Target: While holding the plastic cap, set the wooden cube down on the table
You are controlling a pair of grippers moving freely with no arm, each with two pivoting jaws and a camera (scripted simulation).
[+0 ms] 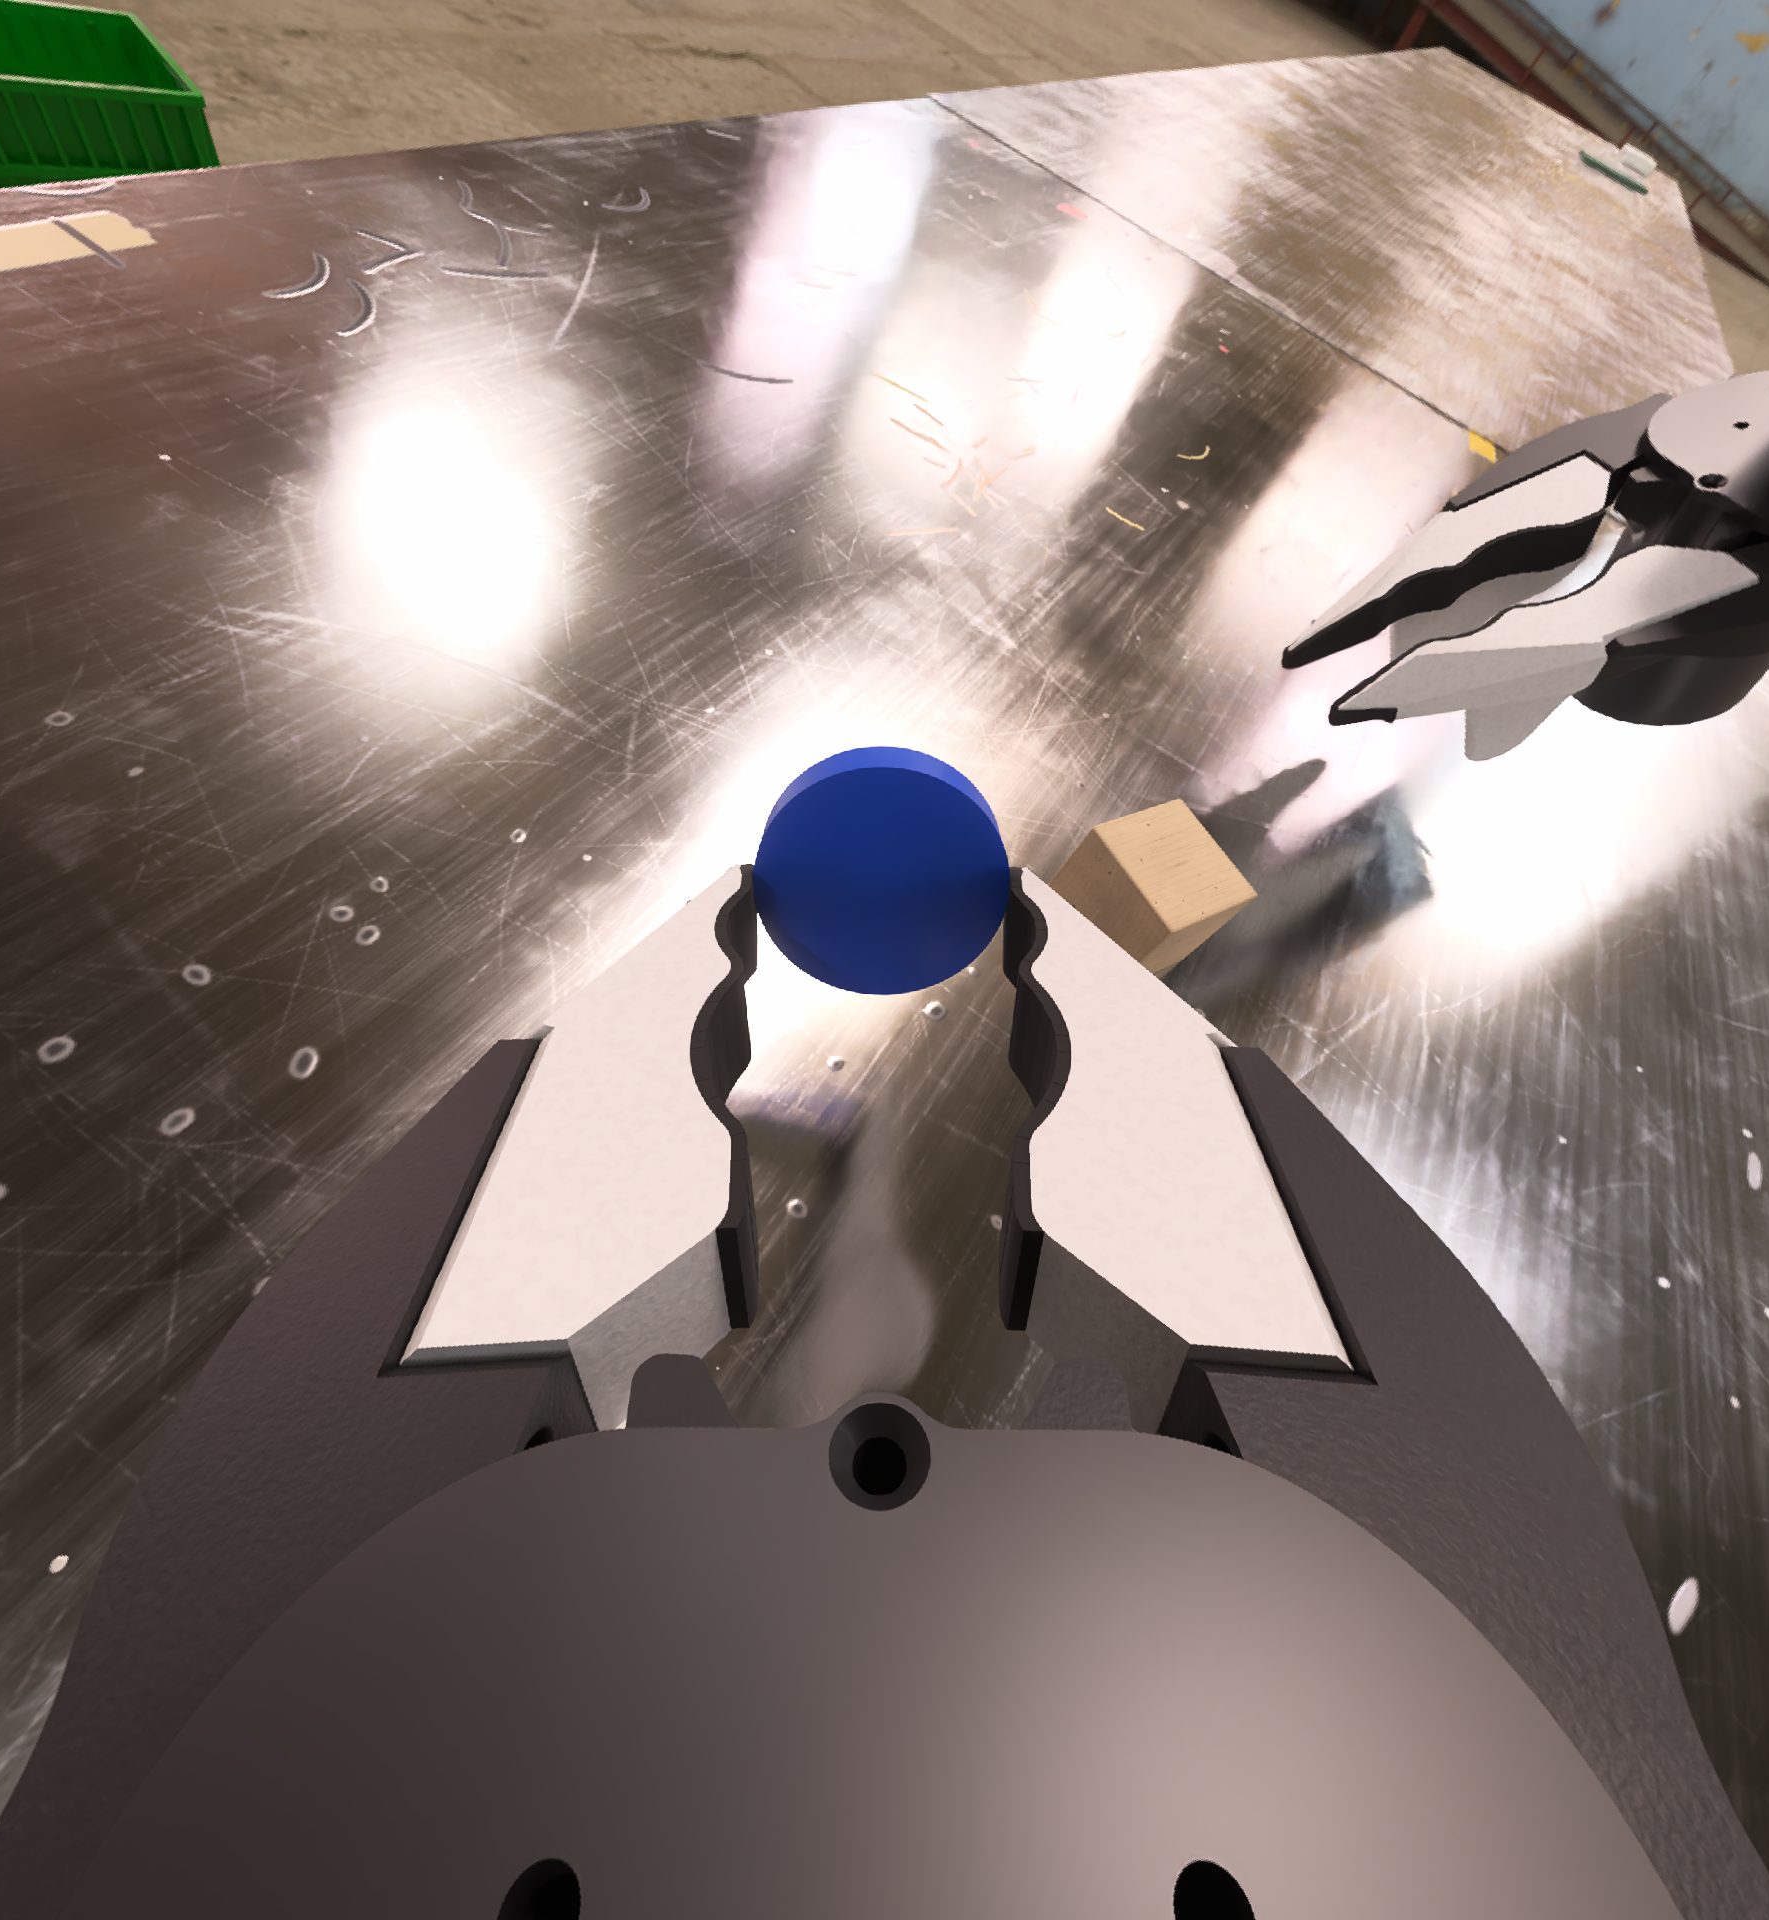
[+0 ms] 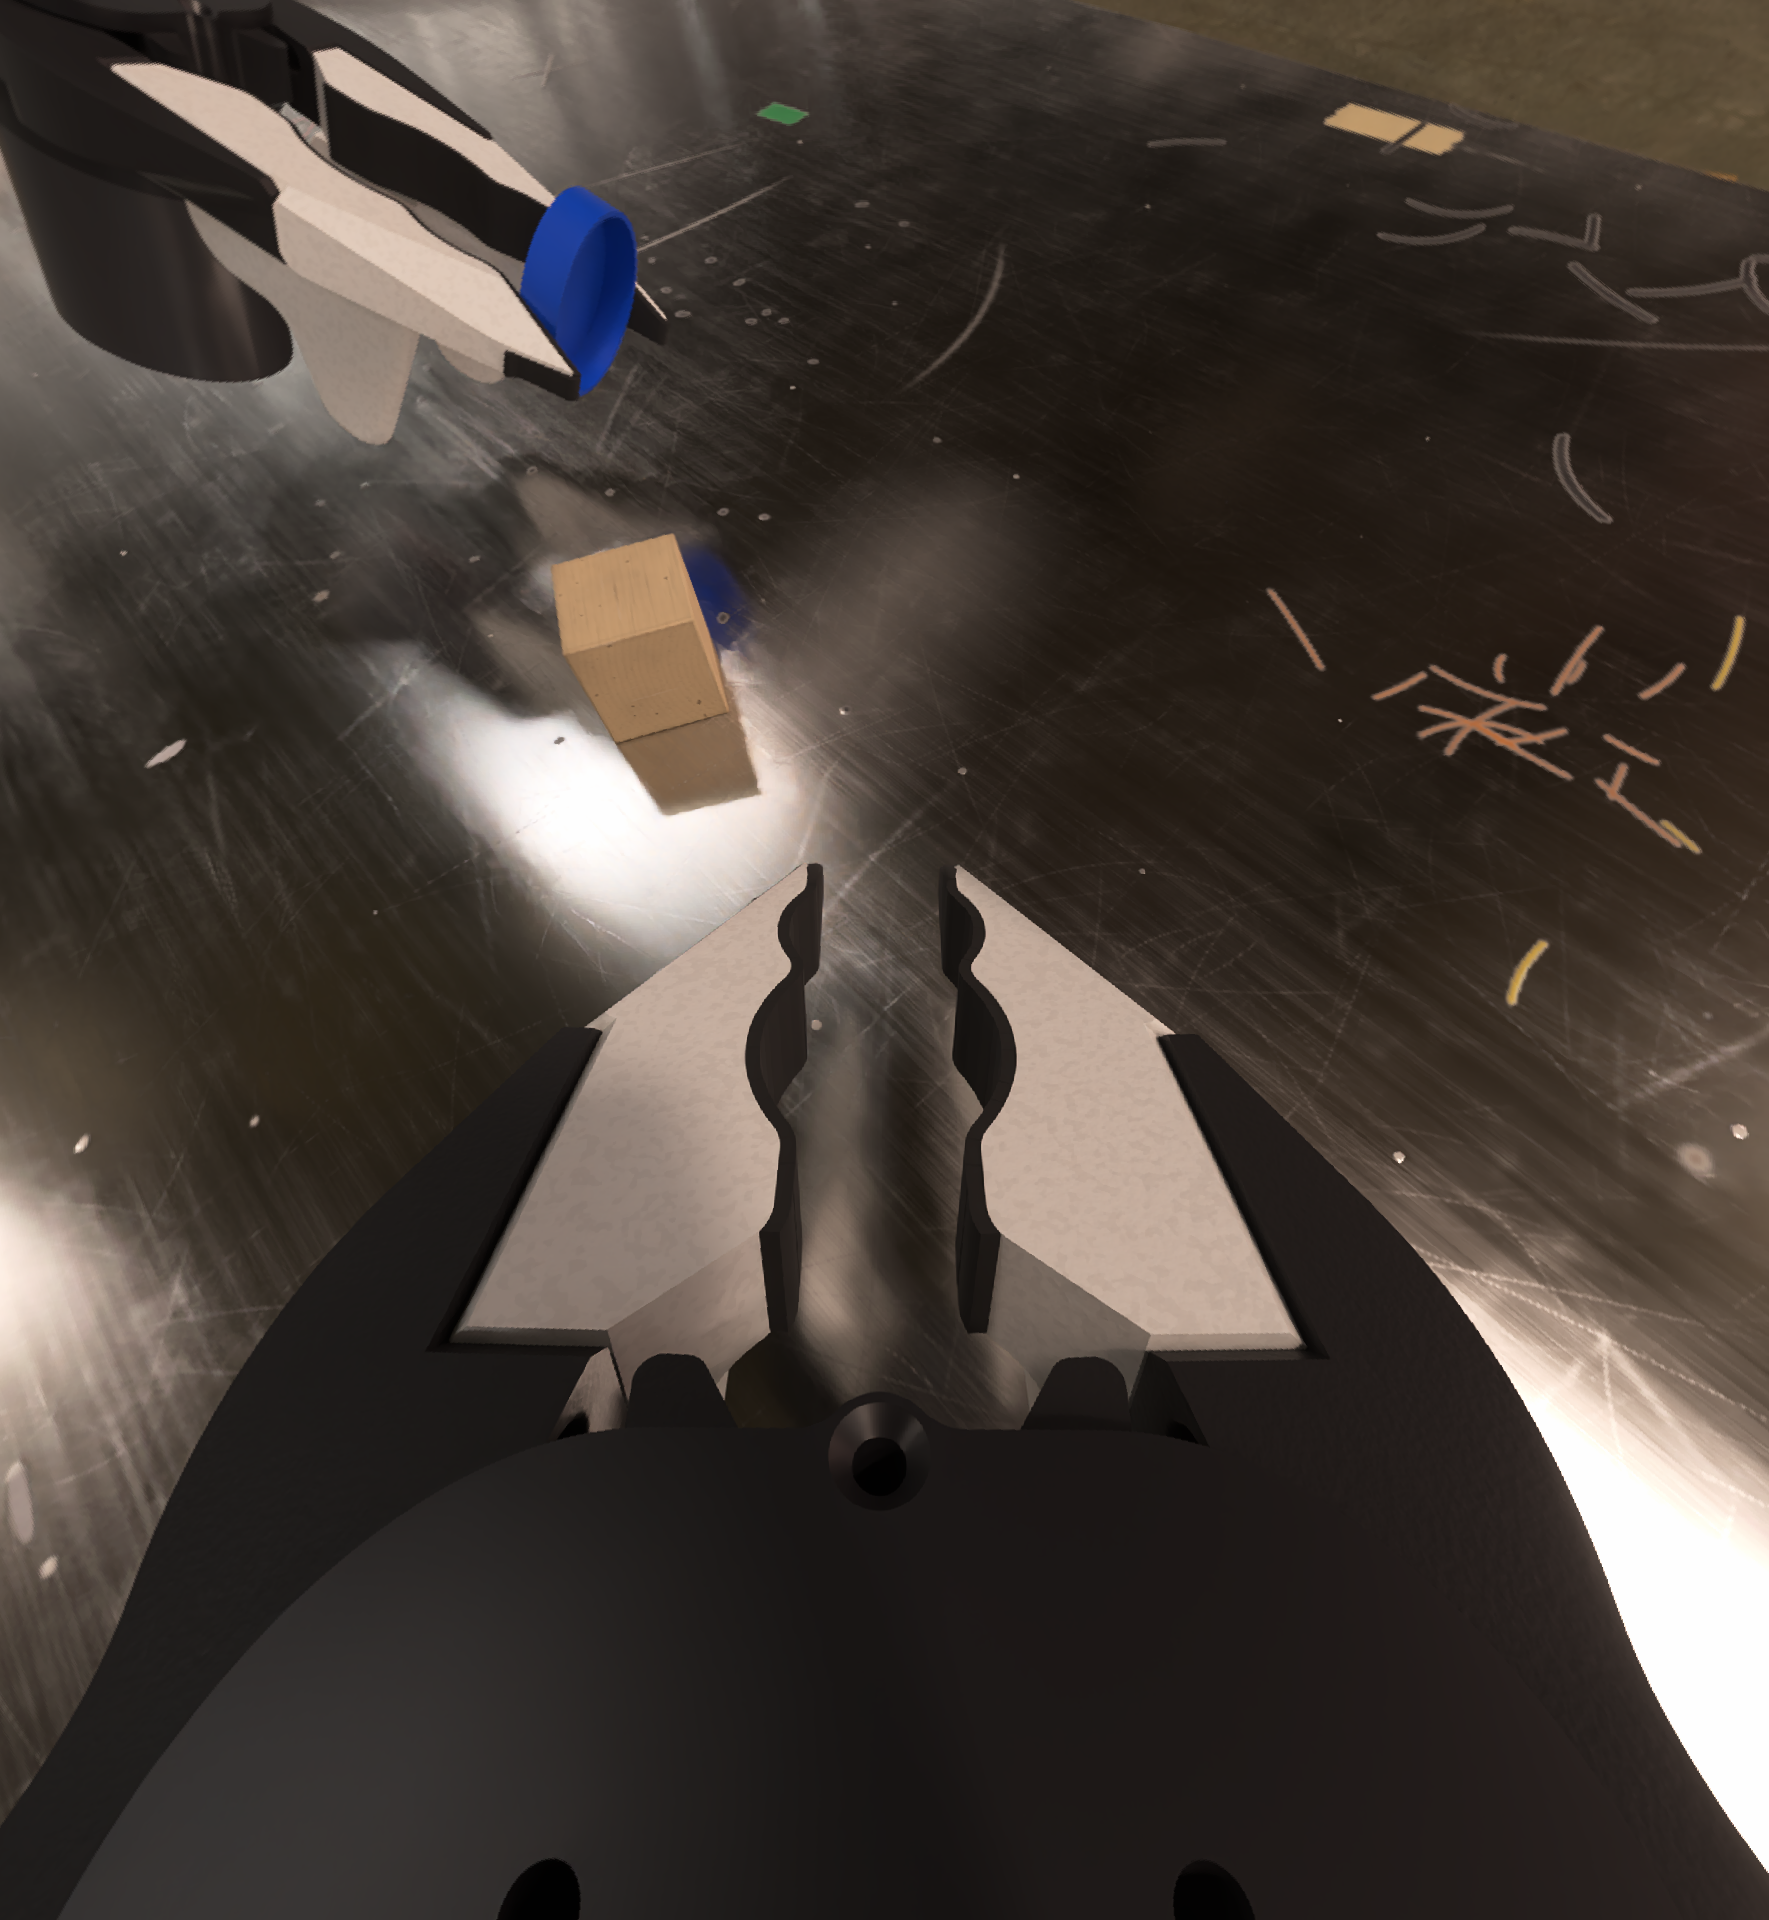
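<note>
Wooden cube (image 2: pixel 641 644) on table (image 2: pixel 1275 436), released.

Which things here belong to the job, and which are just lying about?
Job: blue plastic cap gripped by left gripper; wooden cube on the metal table; empty right gripper.
Lying about: green bin; tan tape patch.

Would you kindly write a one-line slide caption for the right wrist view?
Right gripper, jaws open and empty, faces the wooden cube resting on the metal table; left gripper holds the blue cap.
</note>
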